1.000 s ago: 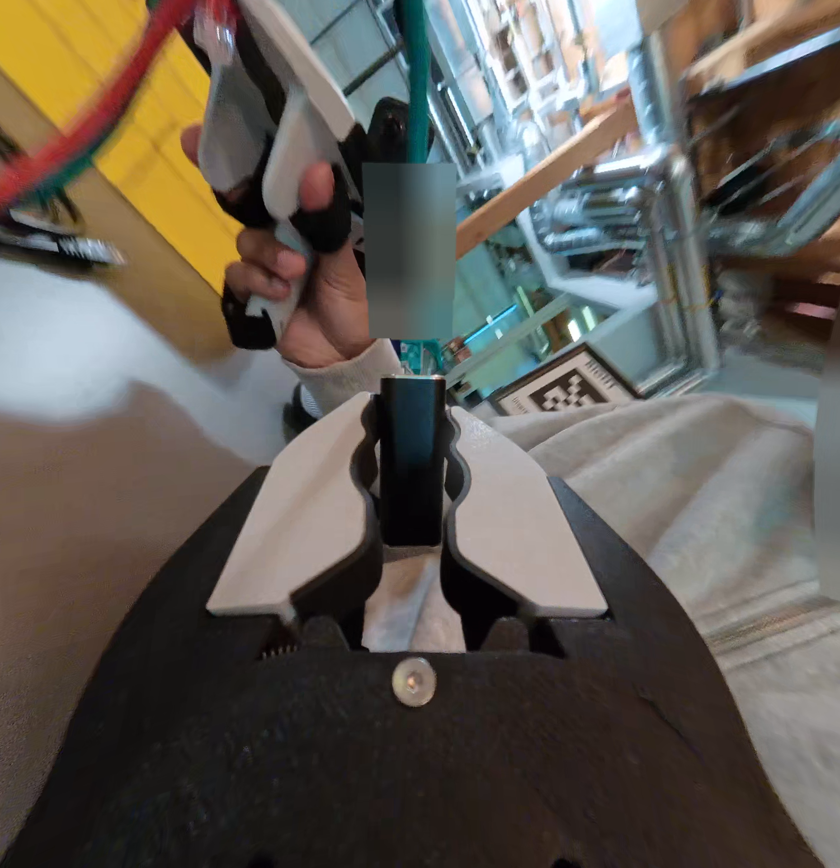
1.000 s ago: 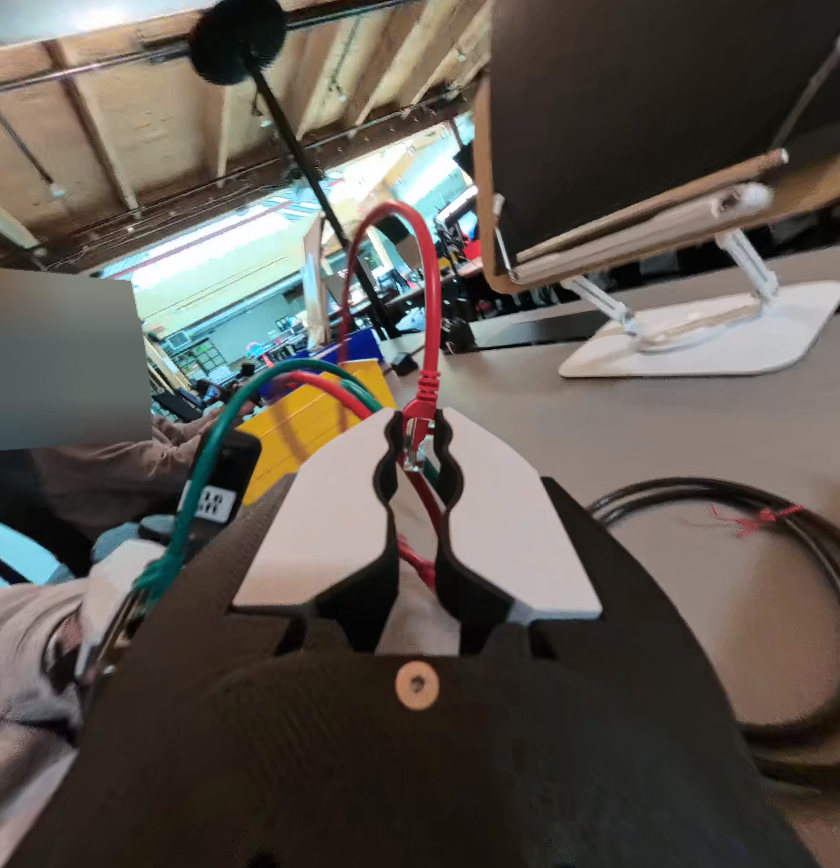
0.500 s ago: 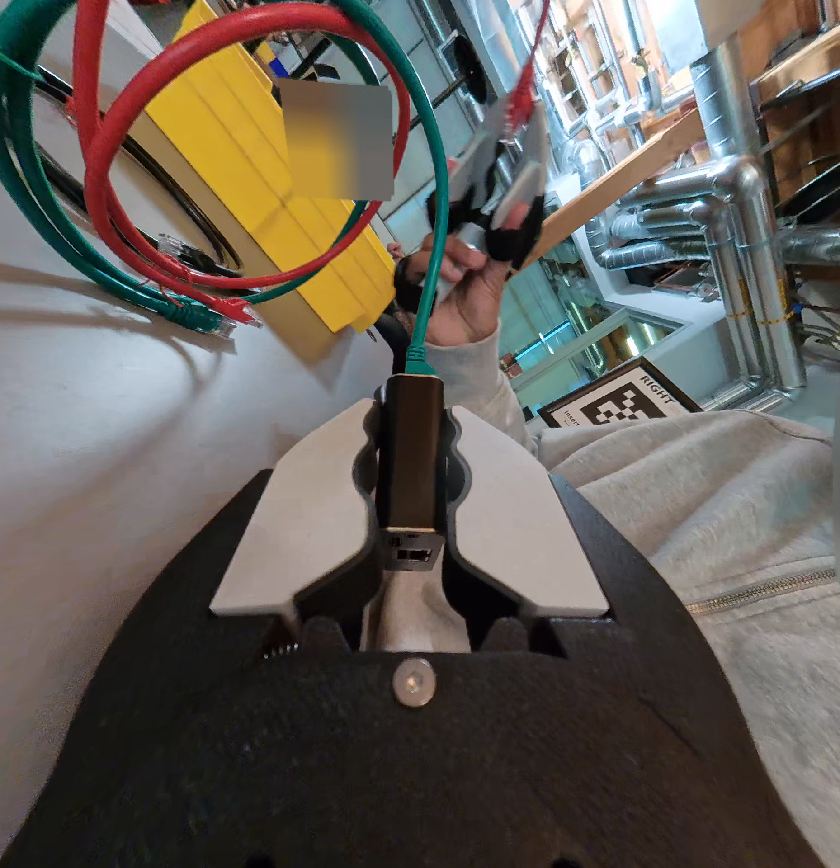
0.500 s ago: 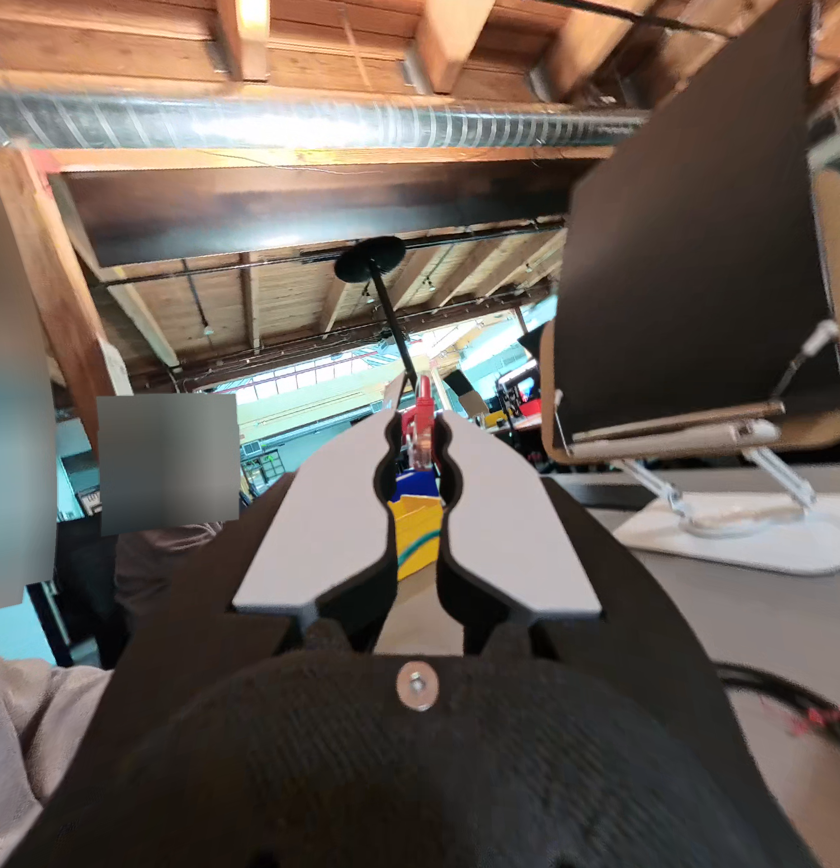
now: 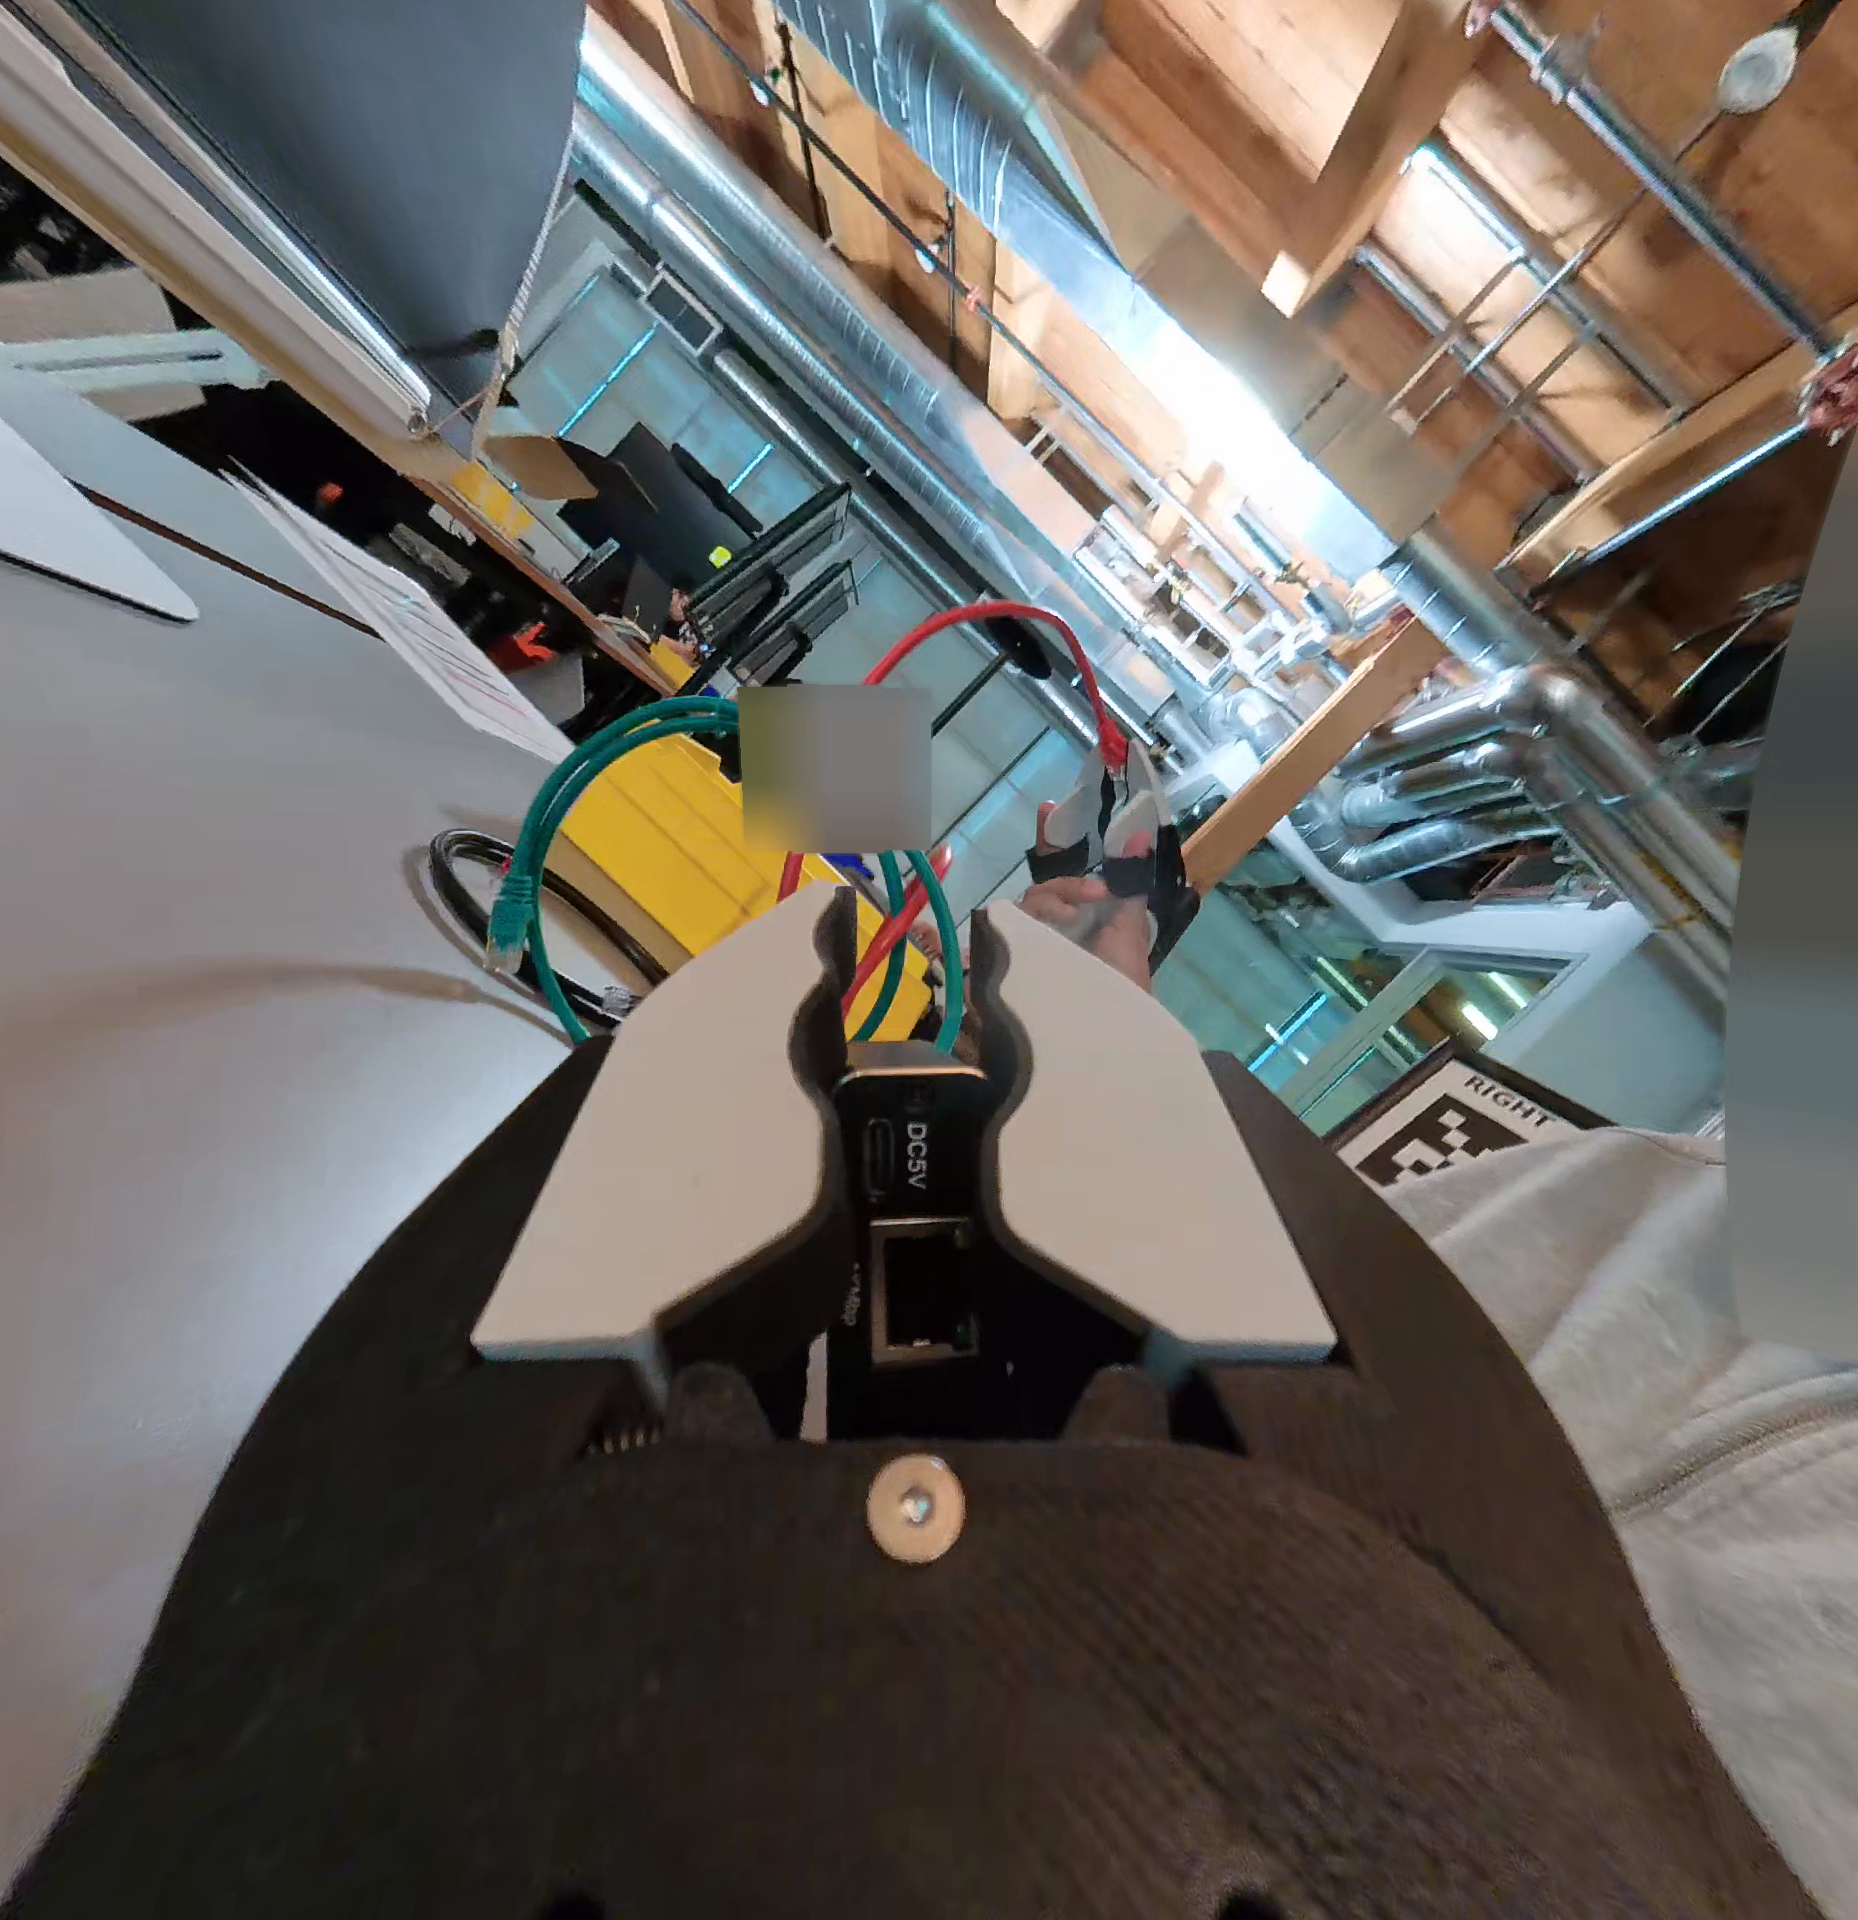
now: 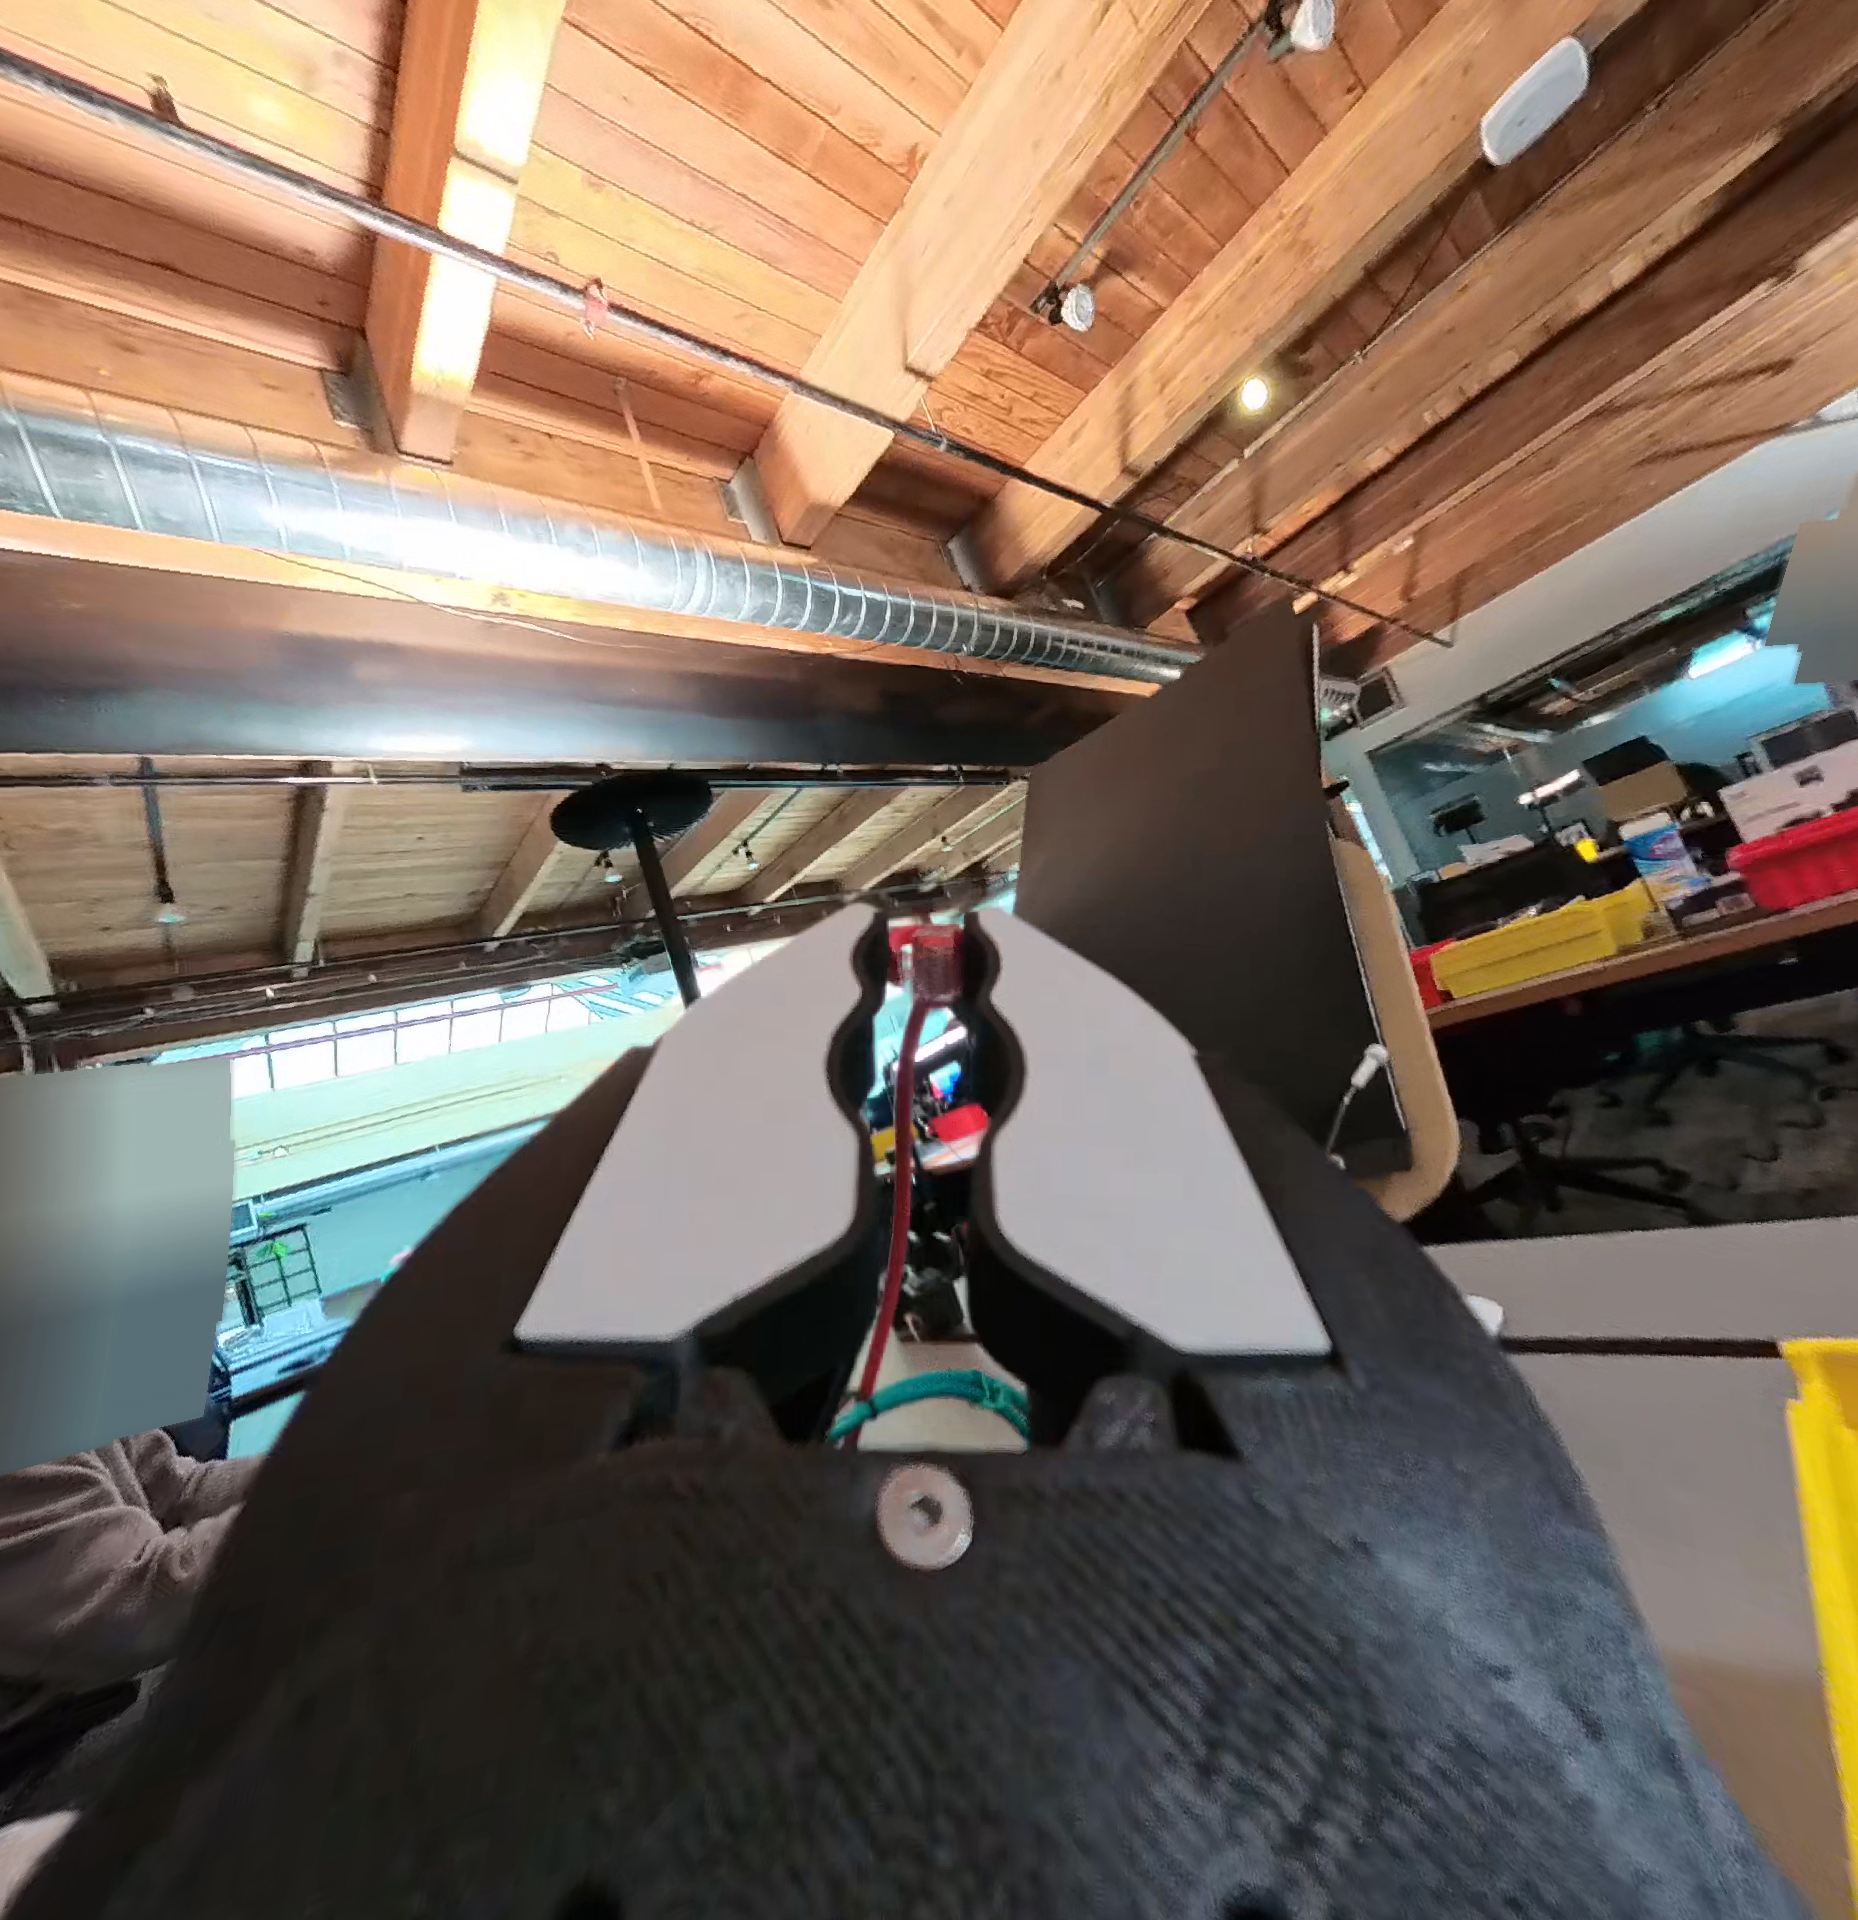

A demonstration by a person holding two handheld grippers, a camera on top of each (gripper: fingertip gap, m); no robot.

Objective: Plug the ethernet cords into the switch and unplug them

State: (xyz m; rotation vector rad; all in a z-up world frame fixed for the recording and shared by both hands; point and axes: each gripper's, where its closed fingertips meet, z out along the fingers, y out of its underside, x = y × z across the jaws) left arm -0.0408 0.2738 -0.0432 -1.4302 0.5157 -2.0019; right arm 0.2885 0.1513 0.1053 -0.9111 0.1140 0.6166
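Observation:
My left gripper [image 5: 907,906] is shut on a small black switch [image 5: 917,1164], held lengthwise between the fingers. An empty port [image 5: 920,1299] on its near face points at the camera. A green ethernet cord [image 5: 551,800] runs from the switch's far end and loops up. Its free plug [image 5: 507,925] hangs over the table. My right gripper [image 6: 923,925] is shut on the plug [image 6: 931,961] of a red ethernet cord [image 6: 901,1164] and points up at the ceiling. It also shows in the left wrist view [image 5: 1112,810], raised beyond the switch and apart from it.
A grey table [image 5: 177,831] carries a yellow bin [image 5: 665,842], a black cable coil [image 5: 457,894] and a white stand [image 5: 63,530]. In the right wrist view the yellow bin [image 6: 1839,1579] is at the right edge and a dark board [image 6: 1164,883] stands behind.
My left gripper has turned, so the switch's port face now shows and the cords sit farther off. My right gripper has tilted further up toward the ceiling, still holding the red plug.

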